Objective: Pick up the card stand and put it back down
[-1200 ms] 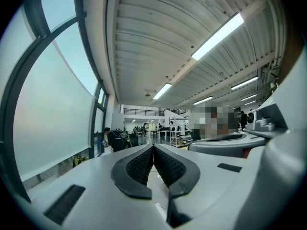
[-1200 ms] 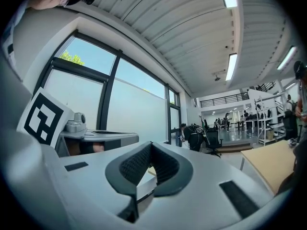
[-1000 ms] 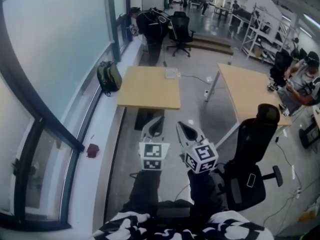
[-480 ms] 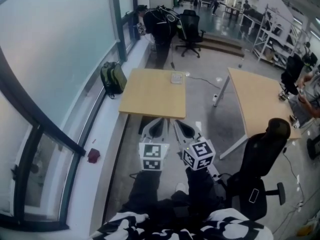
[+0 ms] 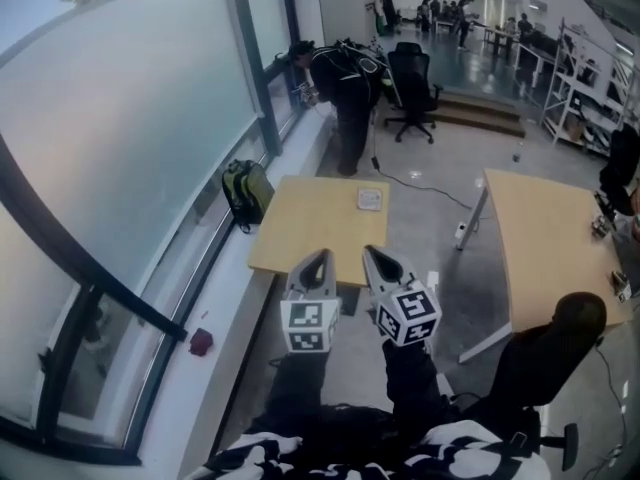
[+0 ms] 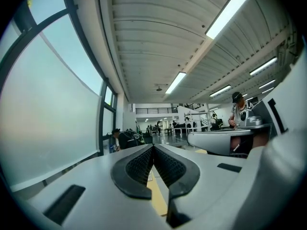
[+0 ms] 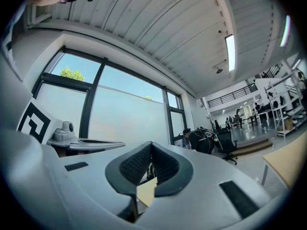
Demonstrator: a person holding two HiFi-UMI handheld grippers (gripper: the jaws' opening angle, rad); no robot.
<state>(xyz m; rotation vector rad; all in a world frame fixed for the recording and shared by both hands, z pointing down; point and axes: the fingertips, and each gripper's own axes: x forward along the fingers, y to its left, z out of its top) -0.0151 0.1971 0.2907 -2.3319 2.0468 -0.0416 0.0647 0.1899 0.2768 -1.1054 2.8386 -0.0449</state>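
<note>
The card stand (image 5: 370,199) seems to be the small pale square thing lying on the far part of the wooden table (image 5: 300,238). It is too small in the head view to be sure. It lies ahead of both tools, a little to the far right of the right gripper (image 5: 372,254), well apart from either tip and untouched.

A second ago the table stood well ahead of the tools. Now its near edge lies just under the tips in the head view, so the person has closed in on it. The card stand itself has kept its spot on the tabletop.

The left gripper (image 5: 318,254) has its jaws pressed together with nothing between them. The right gripper's jaws also meet at the tip and carry nothing. Both point level, side by side.

Judged from this, the pick-up has not begun. The approach is nearly done, and one tool will have to spread its jaws before it can take the stand.

Off to the left of the left gripper a backpack (image 5: 247,190) leans by the window. To the right of the right gripper are a second table (image 5: 545,238) and an office chair (image 5: 545,358). Beyond the table a person (image 5: 345,78) bends at the window.
</note>
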